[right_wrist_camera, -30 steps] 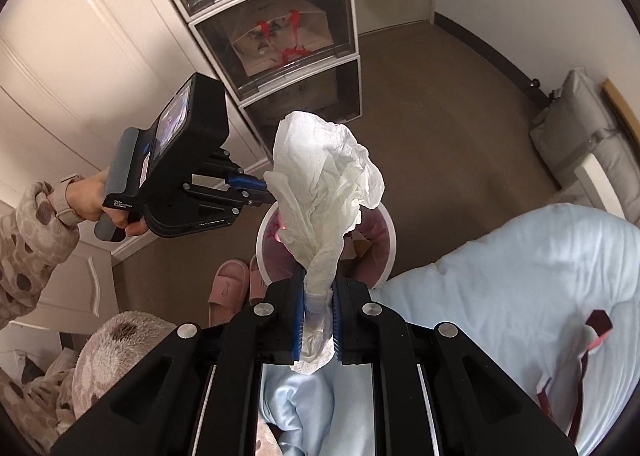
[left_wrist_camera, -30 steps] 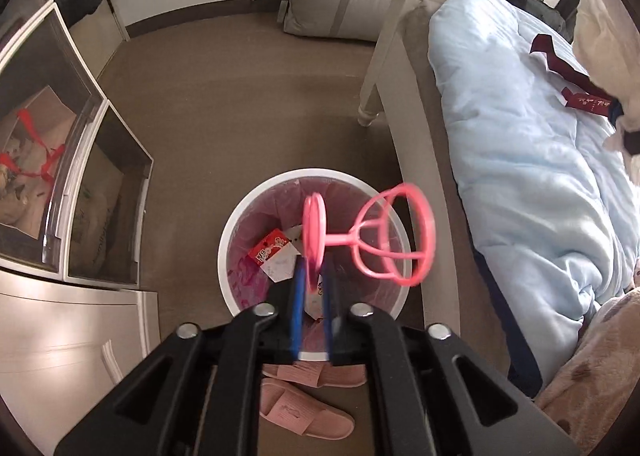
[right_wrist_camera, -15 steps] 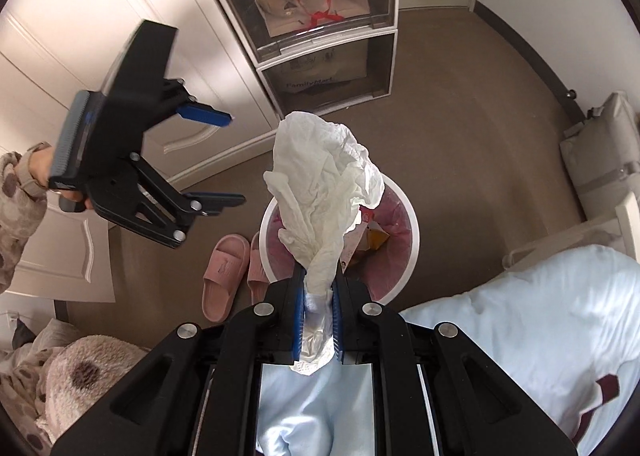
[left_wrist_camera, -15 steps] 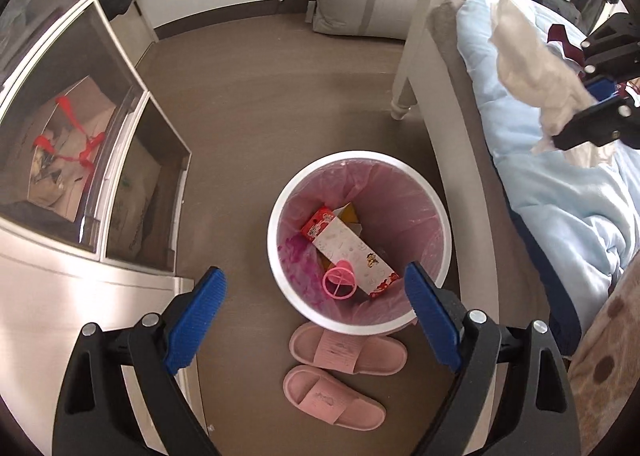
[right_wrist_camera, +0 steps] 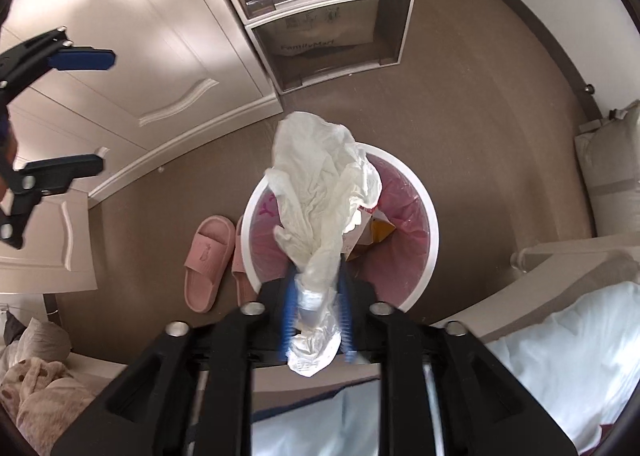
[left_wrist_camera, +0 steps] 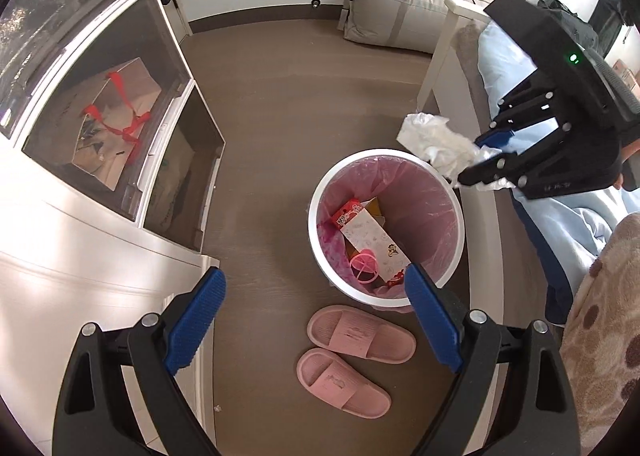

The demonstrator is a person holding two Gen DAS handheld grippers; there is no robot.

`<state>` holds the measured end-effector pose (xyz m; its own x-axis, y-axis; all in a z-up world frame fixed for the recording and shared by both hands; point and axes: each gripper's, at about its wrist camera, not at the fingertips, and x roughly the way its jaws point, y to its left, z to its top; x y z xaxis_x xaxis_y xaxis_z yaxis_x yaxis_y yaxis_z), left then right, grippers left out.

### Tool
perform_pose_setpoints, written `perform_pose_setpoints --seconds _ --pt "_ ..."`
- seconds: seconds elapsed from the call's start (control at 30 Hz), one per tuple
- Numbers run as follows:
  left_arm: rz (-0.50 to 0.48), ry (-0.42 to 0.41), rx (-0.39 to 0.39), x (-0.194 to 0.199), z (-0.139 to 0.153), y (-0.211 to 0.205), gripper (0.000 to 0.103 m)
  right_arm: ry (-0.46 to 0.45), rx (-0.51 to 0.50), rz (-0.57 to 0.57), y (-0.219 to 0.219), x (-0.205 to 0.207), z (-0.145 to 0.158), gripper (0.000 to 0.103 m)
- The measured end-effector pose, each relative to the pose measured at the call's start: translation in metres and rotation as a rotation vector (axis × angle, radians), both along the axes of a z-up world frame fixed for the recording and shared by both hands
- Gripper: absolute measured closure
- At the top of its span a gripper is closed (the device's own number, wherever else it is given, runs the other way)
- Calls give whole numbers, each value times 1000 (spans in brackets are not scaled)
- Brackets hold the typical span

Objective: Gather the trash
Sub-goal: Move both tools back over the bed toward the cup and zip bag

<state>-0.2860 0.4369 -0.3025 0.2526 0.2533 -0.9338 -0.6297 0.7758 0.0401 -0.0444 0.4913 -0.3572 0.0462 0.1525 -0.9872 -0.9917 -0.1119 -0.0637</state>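
Two grippers are in view. The left gripper (left_wrist_camera: pixel 316 316) hangs over the floor (left_wrist_camera: pixel 280 103) with its jaws spread wide and nothing between them; its blue pads (left_wrist_camera: pixel 196 320) frame the near rim of the trash bin and the slippers below. The right gripper (right_wrist_camera: pixel 316 316) has its jaws closed to a narrow gap around the lower end of a crumpled white plastic bag (right_wrist_camera: pixel 324 195); motion blur on the pads leaves it unclear whether they press the bag firmly.

The bag rises from the right jaws and hangs above the trash bin (right_wrist_camera: pixel 430 256), covering part of its mouth in the right wrist view. In the left wrist view the same bag (left_wrist_camera: pixel 436 135) sits over the bin's far right rim, just beside the bed.

The trash bin (left_wrist_camera: pixel 320 191) is round, white, lined with a pink liner (left_wrist_camera: pixel 424 207), and stands on the floor. Inside lie a flat printed carton (left_wrist_camera: pixel 372 240) with a red end, a pink round plastic piece (left_wrist_camera: pixel 363 264) resting against it, and a yellow-brown carton (right_wrist_camera: pixel 378 230).

A pair of pink slippers (left_wrist_camera: pixel 352 356) lies on the floor touching the bin's base. Clear-fronted storage drawers (left_wrist_camera: pixel 120 115) stand to the left, one holding a paper bag with red ribbon (left_wrist_camera: pixel 120 123). A bed with a light blue duvet (left_wrist_camera: pixel 560 215) stands beside the bin.
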Motion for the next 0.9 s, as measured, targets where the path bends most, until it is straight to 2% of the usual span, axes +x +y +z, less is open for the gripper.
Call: perform_pose_setpoints --seconds 0.03,0.2,0.4,0.53,0.6,0.7,0.9 --pt "3 8 8 -1 1 0 14 -16 11 8 -1 -2 1 48" --pt "4 20 15 0 2 0 14 -88 49 54 -6 -8 13 38" --pt "-18 15 34 7 10 -8 14 -142 116 -14 -16 3 41 12" --pt "-17 32 78 20 23 -18 14 -156 173 -64 -29 13 65 11" --pt "-21 9 101 26 35 -25 14 -161 205 -87 -42 18 80 10" --pt "-9 -7 128 37 52 -35 8 -165 256 -120 -66 24 104 8" --pt "-38 -76 182 61 89 -66 7 -142 367 -186 -121 34 143 7"
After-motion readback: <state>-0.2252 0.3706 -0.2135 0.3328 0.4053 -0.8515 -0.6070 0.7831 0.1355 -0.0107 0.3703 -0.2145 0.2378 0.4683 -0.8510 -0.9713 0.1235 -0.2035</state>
